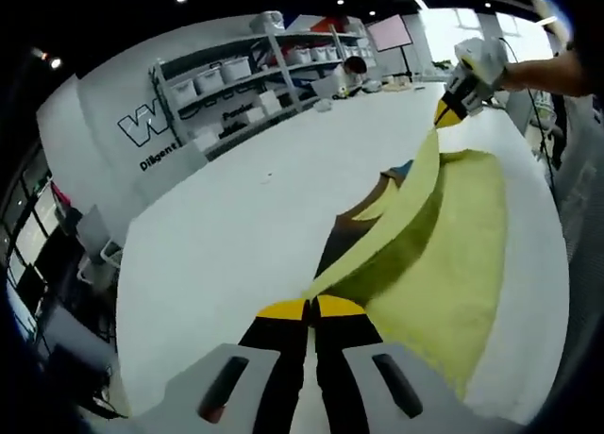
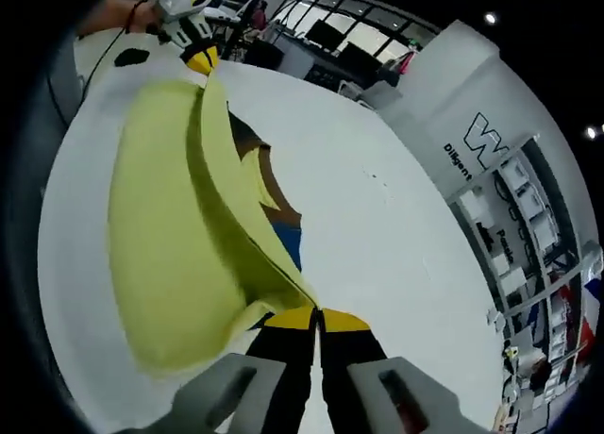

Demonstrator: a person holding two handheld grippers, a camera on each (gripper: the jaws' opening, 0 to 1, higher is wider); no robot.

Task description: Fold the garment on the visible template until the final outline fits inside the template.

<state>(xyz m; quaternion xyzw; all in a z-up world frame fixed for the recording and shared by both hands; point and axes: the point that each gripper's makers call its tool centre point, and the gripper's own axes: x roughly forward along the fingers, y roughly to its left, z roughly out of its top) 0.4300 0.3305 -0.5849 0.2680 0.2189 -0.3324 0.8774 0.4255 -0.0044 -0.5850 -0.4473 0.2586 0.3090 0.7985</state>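
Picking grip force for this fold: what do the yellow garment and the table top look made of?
Garment: looks like soft matte knit or fleece; it drapes and sags between the left gripper and right gripper. Table: smooth white, faintly glossy, perhaps laminate; exact material unclear.

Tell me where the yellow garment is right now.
The yellow garment is on the white table, with one edge lifted between the left gripper at the left gripper view's bottom and the right gripper at upper right.

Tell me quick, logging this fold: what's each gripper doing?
Left gripper: closed, pinching the yellow-green fabric garment by its edge.
Right gripper: closed on the same garment's edge.
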